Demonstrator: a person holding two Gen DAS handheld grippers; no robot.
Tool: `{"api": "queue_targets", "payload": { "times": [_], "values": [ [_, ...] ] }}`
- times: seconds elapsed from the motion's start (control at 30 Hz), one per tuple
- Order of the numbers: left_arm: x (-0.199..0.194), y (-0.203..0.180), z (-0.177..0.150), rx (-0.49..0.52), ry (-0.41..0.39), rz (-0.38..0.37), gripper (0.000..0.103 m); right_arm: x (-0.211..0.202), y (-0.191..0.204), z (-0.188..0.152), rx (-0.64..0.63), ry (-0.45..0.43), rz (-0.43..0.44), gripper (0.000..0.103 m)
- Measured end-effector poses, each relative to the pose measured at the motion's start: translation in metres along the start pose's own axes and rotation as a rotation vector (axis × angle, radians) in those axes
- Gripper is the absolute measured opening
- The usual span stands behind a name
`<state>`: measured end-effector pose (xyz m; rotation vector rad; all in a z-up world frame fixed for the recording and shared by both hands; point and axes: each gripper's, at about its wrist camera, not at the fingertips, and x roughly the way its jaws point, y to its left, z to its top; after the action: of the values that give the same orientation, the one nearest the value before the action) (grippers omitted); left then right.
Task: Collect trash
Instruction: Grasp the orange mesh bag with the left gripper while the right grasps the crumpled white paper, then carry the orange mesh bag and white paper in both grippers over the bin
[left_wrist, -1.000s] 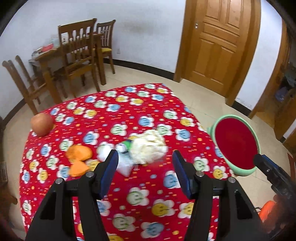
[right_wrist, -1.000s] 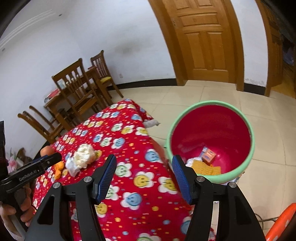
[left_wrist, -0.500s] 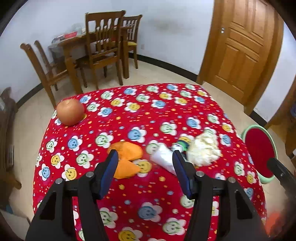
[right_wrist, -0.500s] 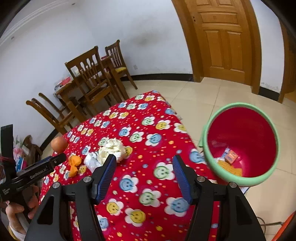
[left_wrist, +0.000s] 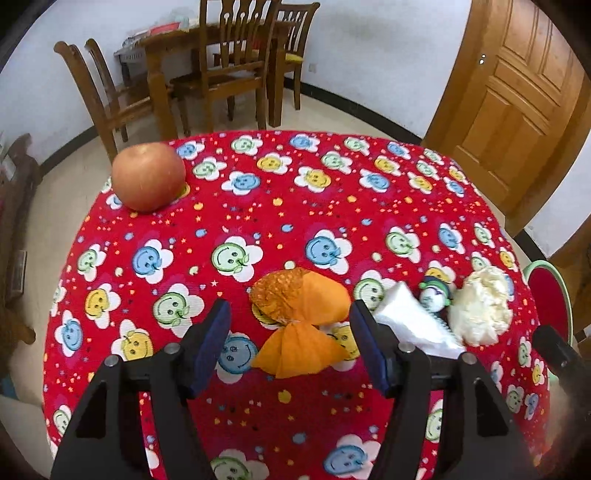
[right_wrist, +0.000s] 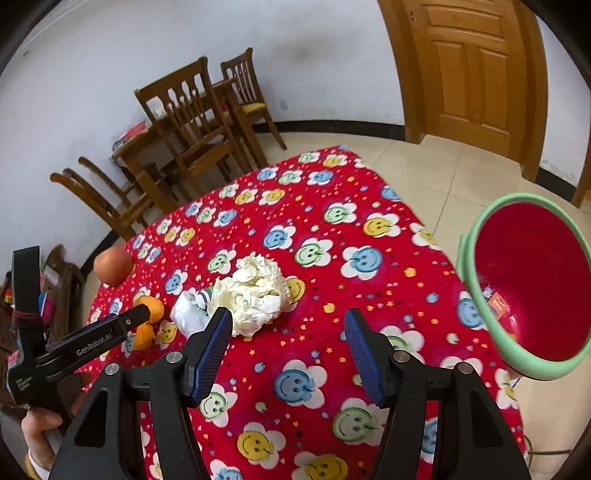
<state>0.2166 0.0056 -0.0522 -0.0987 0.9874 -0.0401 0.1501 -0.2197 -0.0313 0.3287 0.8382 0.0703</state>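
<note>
Hovering over the bench (left_wrist: 295, 206), the left claw (left_wrist: 290, 334) has just been widening, orange peel (left_wrist: 301, 326) between its unclenched jaws, untouched. Right claw (right_wrist: 288, 332) released, empty, beside the paper wad (right_wrist: 255, 291); bin (right_wrist: 480, 302) past the bench edge.

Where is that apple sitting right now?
The apple sits alone at the far left corner of the flowered tablecloth in the left wrist view, well beyond the orange peel and nearest the wooden chairs.

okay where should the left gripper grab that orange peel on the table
Probably at the pinched waist of the orange peel, where its two lobes meet. The left gripper, jaws just opening and empty, should come straight down from above, one finger either side.
</note>
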Motion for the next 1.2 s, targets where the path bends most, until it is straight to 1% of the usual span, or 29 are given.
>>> {"api": "queue_targets", "payload": {
  "times": [0.3, 0.5, 0.57, 0.63, 0.67, 0.7, 0.73, 0.8, 0.93, 1.2],
  "values": [
    [0.022, 0.001, 0.001, -0.008, 0.029, -0.028, 0.068, 0.034, 0.010, 0.002, -0.026, 0.050, 0.001, 0.064],
    [0.027, -0.004, 0.000, 0.013, 0.025, -0.030, 0.068, 0.050, 0.013, 0.001, -0.037, 0.075, 0.017, 0.064],
    [0.027, -0.004, 0.000, 0.020, 0.019, -0.028, 0.068, 0.055, 0.013, 0.000, -0.035, 0.081, 0.018, 0.058],
    [0.027, -0.006, -0.001, 0.027, 0.016, -0.026, 0.068, 0.058, 0.012, -0.001, -0.031, 0.089, 0.038, 0.051],
    [0.027, -0.008, -0.001, 0.032, 0.015, -0.026, 0.066, 0.058, 0.012, 0.000, -0.029, 0.087, 0.041, 0.049],
    [0.027, -0.008, -0.001, 0.036, 0.014, -0.020, 0.064, 0.057, 0.012, 0.000, -0.031, 0.085, 0.050, 0.044],
    [0.028, -0.008, -0.001, 0.039, 0.014, -0.015, 0.064, 0.057, 0.013, 0.000, -0.032, 0.087, 0.059, 0.040],
    [0.028, -0.009, -0.001, 0.042, 0.013, -0.016, 0.060, 0.056, 0.015, -0.001, -0.035, 0.084, 0.060, 0.038],
    [0.026, -0.009, -0.002, 0.044, 0.012, -0.024, 0.057, 0.053, 0.015, -0.003, -0.031, 0.080, 0.066, 0.035],
    [0.013, -0.006, -0.004, 0.051, -0.002, -0.056, 0.053, 0.034, 0.014, -0.006, -0.038, 0.051, 0.085, 0.035]
  ]
}}
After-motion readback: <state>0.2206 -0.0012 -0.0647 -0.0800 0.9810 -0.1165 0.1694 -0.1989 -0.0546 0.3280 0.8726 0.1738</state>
